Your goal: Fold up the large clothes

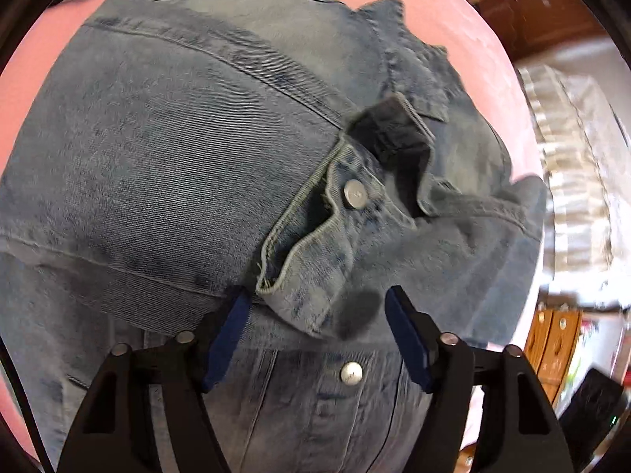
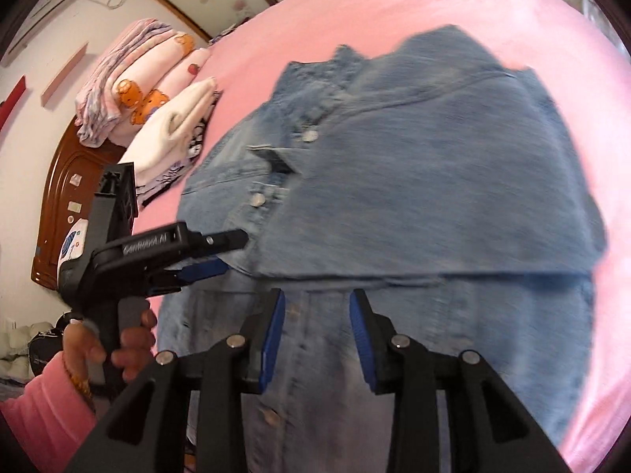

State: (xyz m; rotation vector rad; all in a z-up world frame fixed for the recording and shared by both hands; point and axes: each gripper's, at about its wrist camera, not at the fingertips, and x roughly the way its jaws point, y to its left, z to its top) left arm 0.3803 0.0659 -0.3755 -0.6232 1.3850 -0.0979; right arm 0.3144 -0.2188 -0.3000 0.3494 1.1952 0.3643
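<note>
Denim jacket partly folded on pink bedspread

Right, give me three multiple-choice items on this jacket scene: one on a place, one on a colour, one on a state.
1. Where does the denim jacket lie?
A. on the pink bedspread
B. on a wooden floor
C. on a hanger

2. What colour are the pads inside the left gripper?
A. red
B. blue
C. white

3. How do the right gripper jaws stand?
A. clamped on a sleeve
B. clamped on a towel
C. apart, nothing between them

Key: 1 A, pink cloth shows all round the jacket. 2 B, both pads are dark blue. 3 C, a gap shows and the denim lies beneath.
</note>
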